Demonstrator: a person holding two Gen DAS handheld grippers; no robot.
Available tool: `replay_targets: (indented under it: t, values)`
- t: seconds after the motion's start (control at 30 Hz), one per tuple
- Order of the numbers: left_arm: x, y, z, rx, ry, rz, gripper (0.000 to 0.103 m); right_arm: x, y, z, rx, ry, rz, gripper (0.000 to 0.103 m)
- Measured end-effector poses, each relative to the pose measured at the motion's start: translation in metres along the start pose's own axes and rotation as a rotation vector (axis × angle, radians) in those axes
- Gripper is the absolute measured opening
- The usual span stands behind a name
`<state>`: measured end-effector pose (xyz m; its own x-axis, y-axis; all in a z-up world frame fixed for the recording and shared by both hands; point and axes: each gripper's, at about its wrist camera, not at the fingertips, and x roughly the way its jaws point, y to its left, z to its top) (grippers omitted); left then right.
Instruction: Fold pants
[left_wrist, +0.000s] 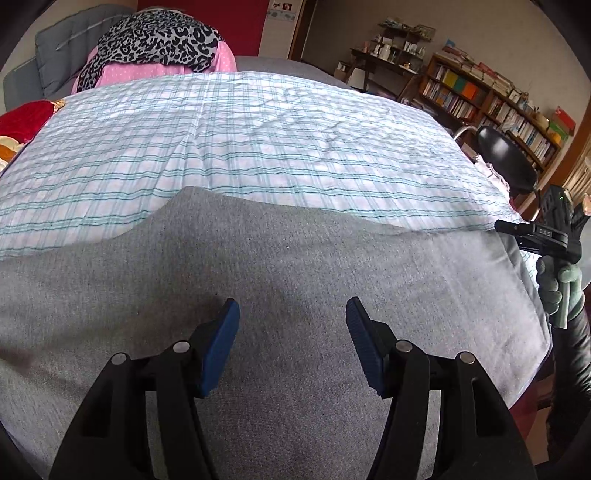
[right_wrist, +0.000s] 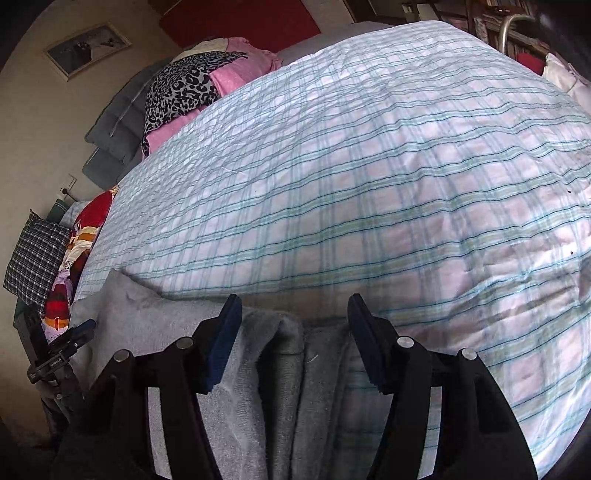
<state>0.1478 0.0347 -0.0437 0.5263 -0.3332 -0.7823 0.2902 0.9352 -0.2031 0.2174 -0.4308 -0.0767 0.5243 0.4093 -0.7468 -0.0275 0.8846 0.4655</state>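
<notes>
The grey pants (left_wrist: 280, 266) lie spread flat on the near part of a plaid-covered bed (left_wrist: 240, 133). My left gripper (left_wrist: 292, 314) is open and empty, hovering just above the middle of the grey cloth. My right gripper (right_wrist: 294, 314) is open at the pants' end, where folded grey hems (right_wrist: 291, 354) bunch up between its blue pads without being clamped. The right gripper also shows at the right edge of the left wrist view (left_wrist: 532, 232), held by a gloved hand. The left gripper's body shows at the left edge of the right wrist view (right_wrist: 62, 350).
A pile of clothes, leopard-print (left_wrist: 159, 37) and pink (left_wrist: 155, 72), sits at the bed's far end. Red and patterned cushions (right_wrist: 85, 236) lie along the left side. A black chair (left_wrist: 506, 162) and bookshelves (left_wrist: 491, 96) stand to the right of the bed.
</notes>
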Motion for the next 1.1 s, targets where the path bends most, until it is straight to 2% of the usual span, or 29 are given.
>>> replay_targets:
  t: [0.1,0.23,0.4,0.47,0.57,0.7,0.8,0.83,0.87,0.9,0.93,1.0,1.1]
  values:
    - [0.004,-0.001,0.011,-0.001,-0.002,0.025,0.060,-0.005,0.010,-0.004,-0.054,-0.034,-0.030,0.056]
    - [0.018,0.001,0.026,-0.018,0.011,0.040,0.060,-0.014,0.018,-0.002,-0.103,-0.060,-0.003,0.056]
    - [0.034,0.001,0.034,-0.023,0.028,0.047,0.060,-0.015,0.014,0.003,-0.086,-0.072,0.002,0.056]
    - [0.039,0.004,0.033,-0.034,0.035,0.048,0.060,-0.016,0.008,0.008,-0.052,-0.085,0.030,0.056]
    - [0.043,0.008,0.030,-0.046,0.044,0.051,0.060,-0.011,0.005,0.011,-0.033,-0.056,0.066,0.056]
    - [0.041,0.013,0.028,-0.055,0.042,0.053,0.060,-0.003,0.017,0.003,-0.089,-0.009,0.083,0.056]
    - [0.041,0.015,0.027,-0.058,0.041,0.051,0.060,0.001,0.030,-0.007,-0.156,0.011,0.054,0.055]
    - [0.041,0.015,0.028,-0.056,0.042,0.052,0.060,0.001,0.032,-0.010,-0.168,0.010,0.031,0.053]
    - [0.042,0.015,0.028,-0.054,0.043,0.053,0.060,0.001,0.032,-0.012,-0.167,0.007,0.009,0.040]
    - [0.042,0.014,0.028,-0.053,0.042,0.054,0.060,0.000,0.031,-0.013,-0.156,-0.005,-0.014,0.024]
    - [0.041,0.014,0.028,-0.051,0.042,0.055,0.060,-0.004,0.029,-0.014,-0.143,-0.024,-0.033,0.018]
    - [0.042,0.014,0.030,-0.051,0.043,0.059,0.060,-0.013,0.026,-0.016,-0.112,-0.068,-0.058,0.012]
    - [0.043,0.015,0.034,-0.051,0.037,0.075,0.060,-0.029,0.036,-0.021,-0.123,-0.134,-0.129,0.011]
